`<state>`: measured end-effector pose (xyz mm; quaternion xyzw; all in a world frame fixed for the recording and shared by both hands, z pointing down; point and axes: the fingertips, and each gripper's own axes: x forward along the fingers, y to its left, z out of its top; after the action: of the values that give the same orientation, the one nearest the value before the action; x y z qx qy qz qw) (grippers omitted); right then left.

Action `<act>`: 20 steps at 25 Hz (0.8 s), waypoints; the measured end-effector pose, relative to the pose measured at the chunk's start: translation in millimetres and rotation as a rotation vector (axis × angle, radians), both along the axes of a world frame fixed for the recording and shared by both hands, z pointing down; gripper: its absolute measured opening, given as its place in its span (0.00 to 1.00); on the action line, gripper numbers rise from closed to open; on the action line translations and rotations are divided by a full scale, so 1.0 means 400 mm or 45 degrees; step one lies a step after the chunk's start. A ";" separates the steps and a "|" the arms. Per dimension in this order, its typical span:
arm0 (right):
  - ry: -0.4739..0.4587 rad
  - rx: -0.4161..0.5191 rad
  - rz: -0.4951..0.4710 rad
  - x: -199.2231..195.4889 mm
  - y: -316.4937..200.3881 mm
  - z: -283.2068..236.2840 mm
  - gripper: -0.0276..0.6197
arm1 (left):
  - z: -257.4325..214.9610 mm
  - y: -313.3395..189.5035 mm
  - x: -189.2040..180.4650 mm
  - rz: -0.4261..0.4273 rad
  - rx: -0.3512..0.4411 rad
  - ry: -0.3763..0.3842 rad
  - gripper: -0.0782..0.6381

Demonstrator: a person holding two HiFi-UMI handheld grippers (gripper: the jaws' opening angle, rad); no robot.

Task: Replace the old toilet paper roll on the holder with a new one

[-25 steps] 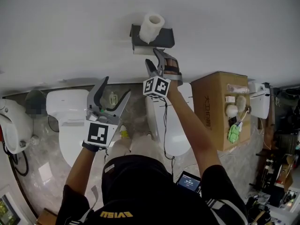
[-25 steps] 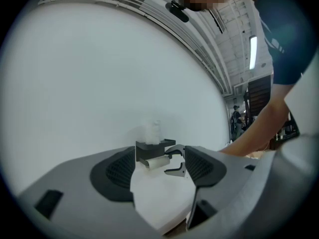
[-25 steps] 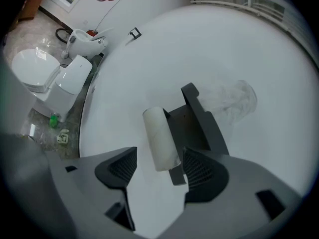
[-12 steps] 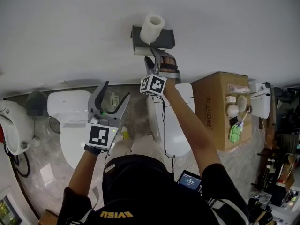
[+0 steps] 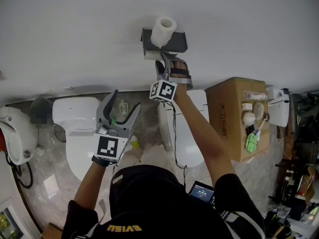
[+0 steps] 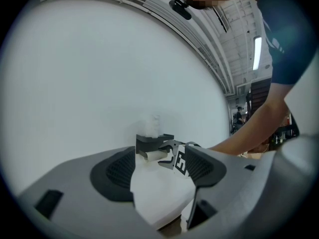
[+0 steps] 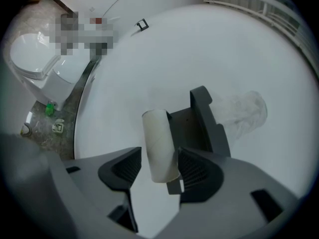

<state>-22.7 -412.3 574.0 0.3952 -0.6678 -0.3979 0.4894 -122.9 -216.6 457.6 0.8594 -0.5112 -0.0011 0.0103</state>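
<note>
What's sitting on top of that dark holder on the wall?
A white toilet paper roll stands upright on top of the holder. The part of the holder's top right under the roll is covered, so it cannot be seen.

A big white wall [image 5: 75, 34] fills the top of the head view. Under it the floor [image 5: 45, 183] is gray stone with pale swirls. A white toilet [image 5: 75, 128] stands at the left, close to the wall. Another white toilet [image 5: 187, 146] stands in the middle. A white bowl [image 5: 12, 138] sits at the far left edge, with a black cord [image 5: 20, 176] looping on the floor below it. A brown cardboard box [image 5: 224, 118] stands at the right, near the wall. On the box lie white fluffy things [image 5: 247, 117] and a small green thing [image 5: 249, 142]. A little lit screen [image 5: 201, 191] shows near the bottom.
</note>
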 end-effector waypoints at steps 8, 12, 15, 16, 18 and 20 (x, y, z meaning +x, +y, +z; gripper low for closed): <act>0.012 0.013 0.023 0.020 -0.010 -0.006 0.35 | 0.002 0.010 0.020 0.012 -0.011 -0.009 0.55; 0.015 0.020 0.029 0.026 -0.009 -0.012 0.34 | 0.000 0.011 0.018 0.011 -0.006 -0.013 0.55; 0.021 0.025 0.030 0.032 -0.008 -0.017 0.34 | -0.002 0.012 0.022 0.013 -0.003 -0.013 0.55; 0.022 0.027 0.030 0.033 -0.007 -0.018 0.34 | -0.003 0.012 0.024 0.014 -0.001 -0.013 0.55; 0.023 0.032 0.034 0.039 -0.006 -0.021 0.33 | -0.006 0.011 0.027 0.018 0.002 -0.014 0.55; 0.025 0.035 0.040 0.046 -0.007 -0.023 0.33 | -0.008 0.010 0.030 0.021 0.005 -0.015 0.55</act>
<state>-4.2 -415.2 564.9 0.4084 -0.6511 -0.4033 0.4966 -110.7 -212.8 454.4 0.8636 -0.5042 0.0032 0.0056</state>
